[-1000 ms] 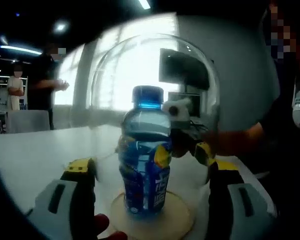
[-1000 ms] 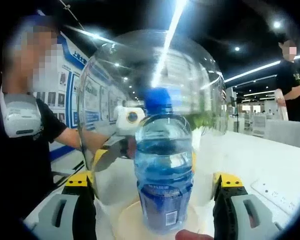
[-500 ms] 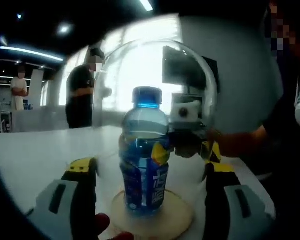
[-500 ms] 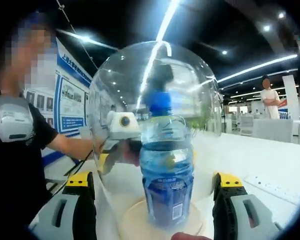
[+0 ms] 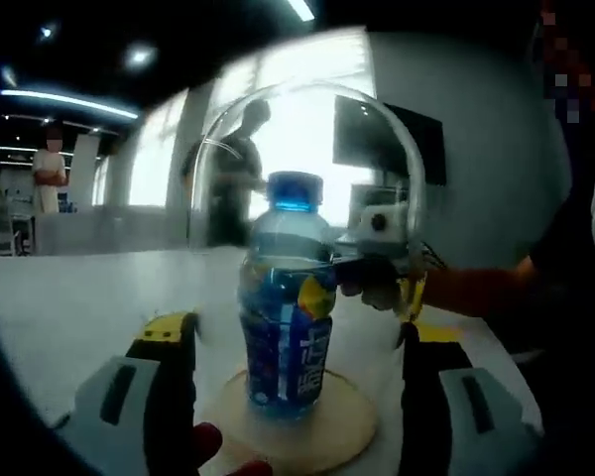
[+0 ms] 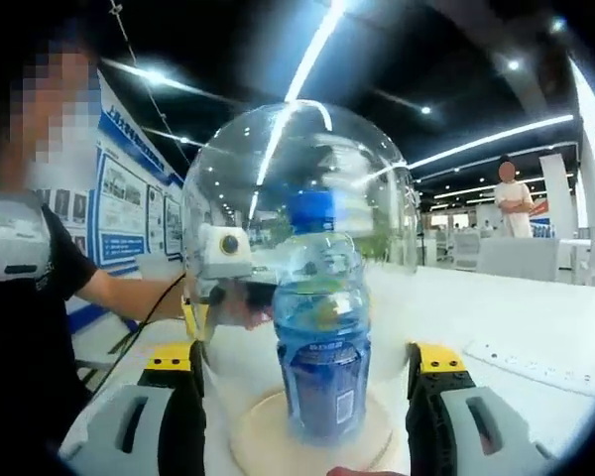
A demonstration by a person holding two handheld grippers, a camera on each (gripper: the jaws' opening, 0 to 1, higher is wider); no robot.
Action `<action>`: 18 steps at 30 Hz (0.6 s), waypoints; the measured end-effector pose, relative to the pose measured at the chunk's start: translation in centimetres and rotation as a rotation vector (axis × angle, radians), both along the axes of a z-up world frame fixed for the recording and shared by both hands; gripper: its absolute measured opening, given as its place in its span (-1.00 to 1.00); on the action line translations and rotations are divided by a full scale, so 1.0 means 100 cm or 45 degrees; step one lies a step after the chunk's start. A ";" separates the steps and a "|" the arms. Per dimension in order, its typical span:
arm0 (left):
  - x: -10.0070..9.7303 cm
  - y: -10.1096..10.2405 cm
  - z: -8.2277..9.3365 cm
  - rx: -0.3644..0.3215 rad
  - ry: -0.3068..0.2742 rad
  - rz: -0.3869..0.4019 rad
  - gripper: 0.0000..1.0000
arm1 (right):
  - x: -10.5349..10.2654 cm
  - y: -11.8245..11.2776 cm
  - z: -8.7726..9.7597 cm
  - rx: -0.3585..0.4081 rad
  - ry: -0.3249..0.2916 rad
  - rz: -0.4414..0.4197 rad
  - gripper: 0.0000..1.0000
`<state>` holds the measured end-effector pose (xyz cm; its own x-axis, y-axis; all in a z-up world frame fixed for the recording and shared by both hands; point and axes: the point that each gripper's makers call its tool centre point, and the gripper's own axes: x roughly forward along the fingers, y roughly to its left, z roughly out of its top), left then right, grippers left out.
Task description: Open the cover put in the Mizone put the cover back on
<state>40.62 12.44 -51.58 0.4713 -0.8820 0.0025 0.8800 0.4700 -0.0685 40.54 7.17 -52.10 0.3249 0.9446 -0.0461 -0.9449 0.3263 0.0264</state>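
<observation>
Opposed close views, shared bottle (image 5: 288, 297)

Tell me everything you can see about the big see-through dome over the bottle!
The glass dome is clear, rounded on top with straight sides, and shiny with ceiling-light reflections. It stands upright over the Mizone bottle, which sits on a round pale wooden base on the white table. The dome's lower edge is down near that base. The right tongs and left tongs each flank its sides, jaws spread wide; whether they touch it is unclear.
</observation>
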 end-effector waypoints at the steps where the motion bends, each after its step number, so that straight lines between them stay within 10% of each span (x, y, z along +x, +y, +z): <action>1: -0.001 0.002 -0.001 0.001 0.009 0.013 0.45 | -0.001 -0.002 0.000 -0.008 -0.014 -0.014 0.44; 18: -0.020 0.019 -0.008 0.041 0.015 0.163 0.11 | -0.015 -0.022 0.001 -0.005 -0.066 -0.177 0.11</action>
<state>38.66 14.36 -52.33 0.5800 -0.8140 -0.0310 0.8117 0.5808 -0.0618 39.04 4.95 -52.04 0.4543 0.8904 -0.0297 -0.8908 0.4538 -0.0232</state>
